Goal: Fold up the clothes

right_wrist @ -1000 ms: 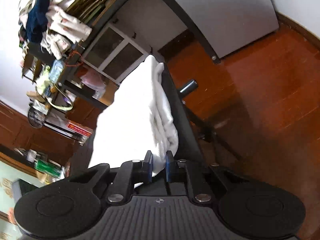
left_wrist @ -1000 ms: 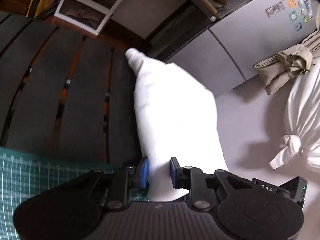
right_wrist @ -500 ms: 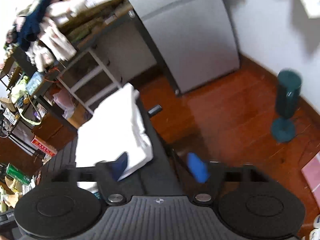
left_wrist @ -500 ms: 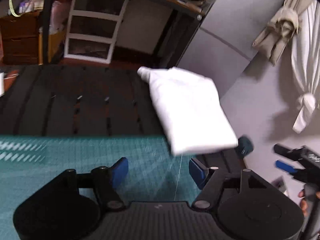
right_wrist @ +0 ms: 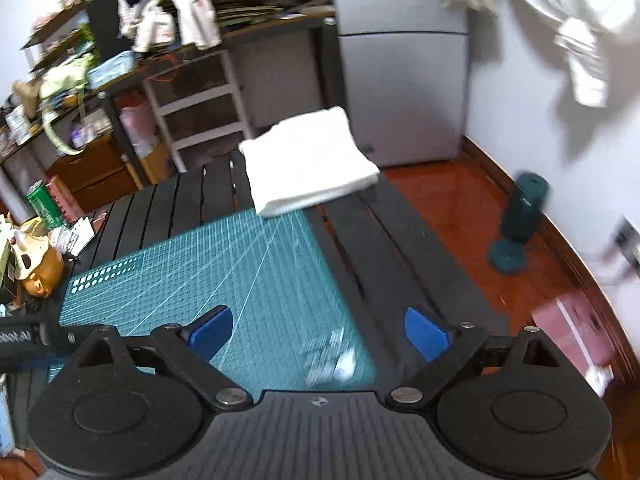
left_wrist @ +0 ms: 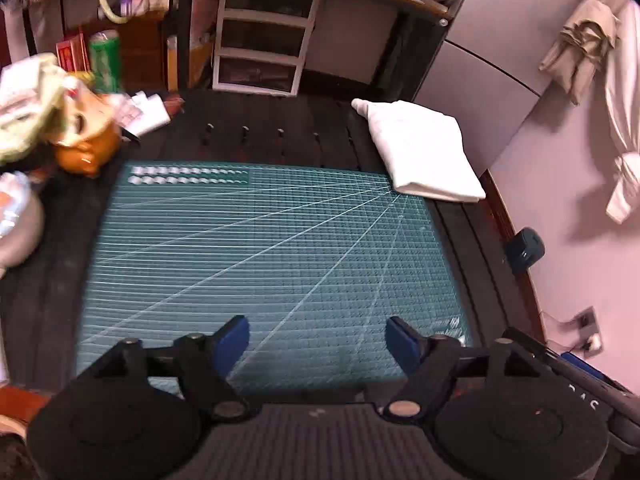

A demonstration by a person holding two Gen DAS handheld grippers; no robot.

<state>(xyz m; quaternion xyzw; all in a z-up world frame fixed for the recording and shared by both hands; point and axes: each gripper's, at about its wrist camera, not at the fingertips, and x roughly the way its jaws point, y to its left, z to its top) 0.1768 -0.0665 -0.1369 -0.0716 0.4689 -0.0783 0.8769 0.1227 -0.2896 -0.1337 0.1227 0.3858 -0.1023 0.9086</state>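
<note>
Motion blur smears the clutter at the left edge of the dark slatted bench (left_wrist: 280,136); the items there cannot be identified. A folded white garment (left_wrist: 424,152) lies at the bench's far right corner, its near edge overlapping the green cutting mat (left_wrist: 260,248). The left gripper (left_wrist: 318,340) and right gripper (right_wrist: 318,330) hang over the mat's near side, well apart from the garment, fingers (left_wrist: 232,340) spread wide, having just been opening, nothing between them.
</note>
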